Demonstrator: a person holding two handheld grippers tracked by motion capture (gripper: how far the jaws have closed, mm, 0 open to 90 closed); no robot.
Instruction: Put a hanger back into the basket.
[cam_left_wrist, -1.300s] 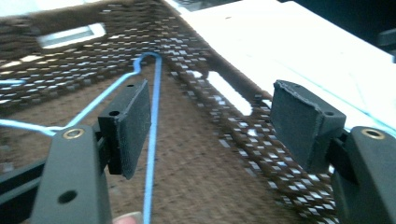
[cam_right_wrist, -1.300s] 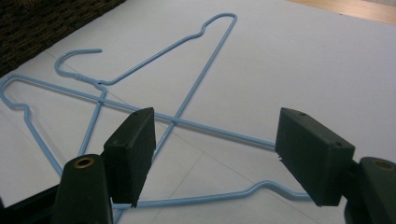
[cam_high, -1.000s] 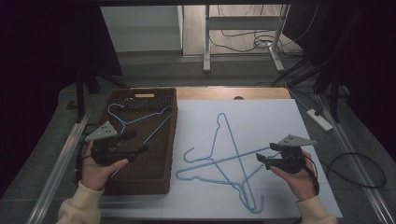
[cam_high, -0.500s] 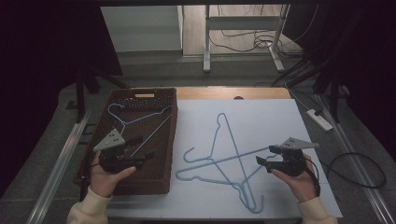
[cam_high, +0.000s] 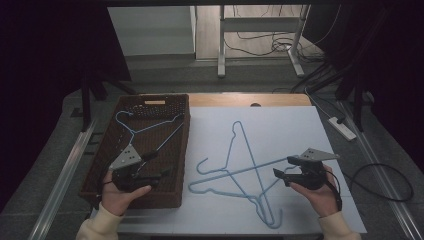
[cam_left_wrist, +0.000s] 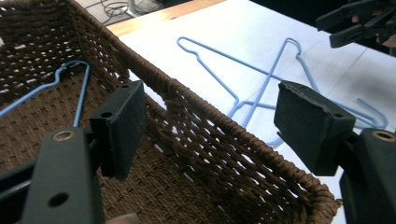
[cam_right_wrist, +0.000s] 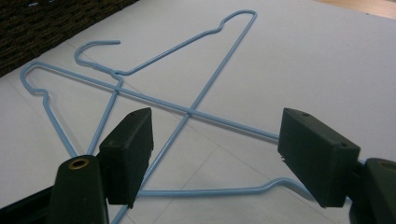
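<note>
Now we see a wicker basket (cam_high: 180, 150) at left holding one blue hanger (cam_high: 145, 131), with two crossed hangers (cam_high: 240, 170) on the white table (cam_high: 300, 125). Both our grippers, left (cam_high: 159, 165) and right (cam_high: 278, 174), gape empty. Light, stiff, slippery wire; we would pinch a straight bar.

The left gripper (cam_high: 159, 165) sits low in the left hand (cam_high: 119, 196), its two black fingers (cam_left_wrist: 122, 125) spread wide with nothing pressed between them. The right gripper (cam_high: 280, 173) lies nearly level in the right hand (cam_high: 320, 192), pointing toward the left one, fingers (cam_right_wrist: 128, 151) likewise wide apart. Both forearms enter from the bottom edge in pale sleeves.
</note>
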